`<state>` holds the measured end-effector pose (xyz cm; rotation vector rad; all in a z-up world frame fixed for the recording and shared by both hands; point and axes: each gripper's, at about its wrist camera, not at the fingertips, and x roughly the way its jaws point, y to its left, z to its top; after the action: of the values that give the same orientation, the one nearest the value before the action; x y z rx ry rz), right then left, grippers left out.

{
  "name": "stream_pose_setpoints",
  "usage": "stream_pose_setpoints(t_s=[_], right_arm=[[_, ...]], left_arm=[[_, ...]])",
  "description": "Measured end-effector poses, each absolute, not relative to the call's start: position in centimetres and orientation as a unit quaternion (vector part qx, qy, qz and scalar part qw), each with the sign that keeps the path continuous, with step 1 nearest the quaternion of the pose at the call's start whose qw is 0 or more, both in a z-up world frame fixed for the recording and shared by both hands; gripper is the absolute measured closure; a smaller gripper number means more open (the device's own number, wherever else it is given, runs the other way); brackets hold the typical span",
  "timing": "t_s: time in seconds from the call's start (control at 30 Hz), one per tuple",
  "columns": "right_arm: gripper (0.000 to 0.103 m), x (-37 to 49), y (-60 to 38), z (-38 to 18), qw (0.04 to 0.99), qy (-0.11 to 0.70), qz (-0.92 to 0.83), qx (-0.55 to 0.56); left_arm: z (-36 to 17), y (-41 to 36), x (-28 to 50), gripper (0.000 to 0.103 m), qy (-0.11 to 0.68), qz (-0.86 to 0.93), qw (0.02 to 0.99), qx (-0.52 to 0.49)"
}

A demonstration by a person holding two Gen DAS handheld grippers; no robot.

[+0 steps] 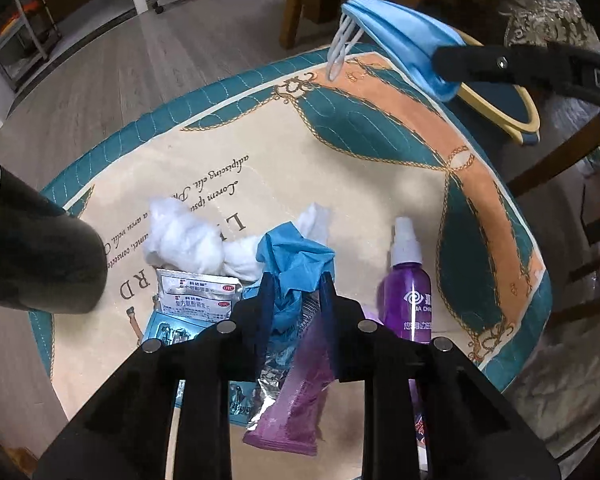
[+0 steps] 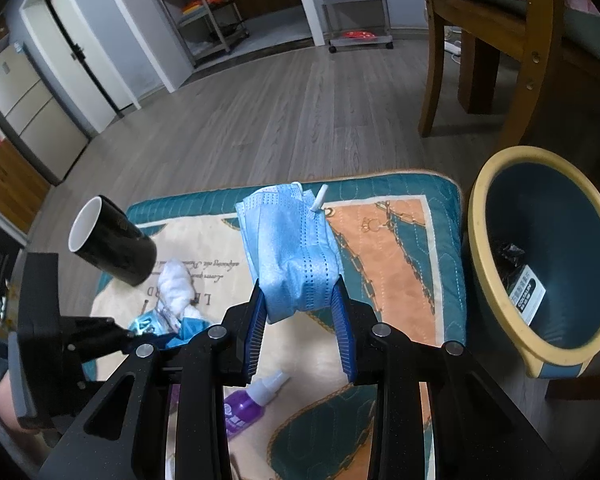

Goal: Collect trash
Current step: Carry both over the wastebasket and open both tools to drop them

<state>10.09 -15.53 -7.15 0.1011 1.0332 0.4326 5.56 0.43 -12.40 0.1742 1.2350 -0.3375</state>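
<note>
Right gripper point(image 2: 302, 300) clamped on face mask point(image 2: 292, 248), held above worktop point(image 2: 396, 248); bin point(image 2: 500, 184) to right. Left gripper point(image 1: 296, 280) parted over crumpled blue glove point(image 1: 296, 256).

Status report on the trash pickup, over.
Right gripper shut on blue pleated face mask, lifted. Left gripper open over crumpled blue glove. Yellow-rimmed blue bin unobstructed.

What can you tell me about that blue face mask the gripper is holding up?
The face mask is a light blue disposable one, of soft pleated fabric with dotted seams and white ear loops. It is folded and bunched, not flat. The right gripper pinches its lower end between both blue-padded fingers, so it hangs lifted above the patterned table cover, touching nothing else. The left wrist view shows it near the cover's far edge, close to the yellow-rimmed bin standing beside the table.
</note>
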Motion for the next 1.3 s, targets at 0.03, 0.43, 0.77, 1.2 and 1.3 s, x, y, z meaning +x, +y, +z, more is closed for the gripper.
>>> stream_pose_setpoints(t_s=[0.03, 0.43, 0.77, 1.2, 1.3], right_arm=[[0.069, 10.1, -15.6, -7.1, 0.846, 0.489, 0.205, 0.048], [0.069, 9.9, -17.3, -5.5, 0.857, 0.47, 0.199, 0.065], [0.069, 10.0, -22.8, -2.8, 0.877, 0.438, 0.17, 0.103], [0.069, 10.0, -35.0, -2.6, 0.888, 0.425, 0.08, 0.156], [0.069, 9.6, -37.6, -2.8, 0.89, 0.424, 0.054, 0.159]], left_arm=[[-12.3, 0.4, 5.5, 0.086, 0.575, -0.16, 0.799, 0.081], [-5.7, 0.7, 6.4, 0.088, 0.497, -0.156, 0.853, 0.038], [-1.2, -3.6, 7.1, 0.088, 0.433, -0.173, 0.883, 0.049], [-0.4, -14.2, 8.4, 0.088, 0.408, -0.235, 0.881, 0.05], [-1.4, -16.8, 8.9, 0.088, 0.411, -0.249, 0.875, 0.056]])
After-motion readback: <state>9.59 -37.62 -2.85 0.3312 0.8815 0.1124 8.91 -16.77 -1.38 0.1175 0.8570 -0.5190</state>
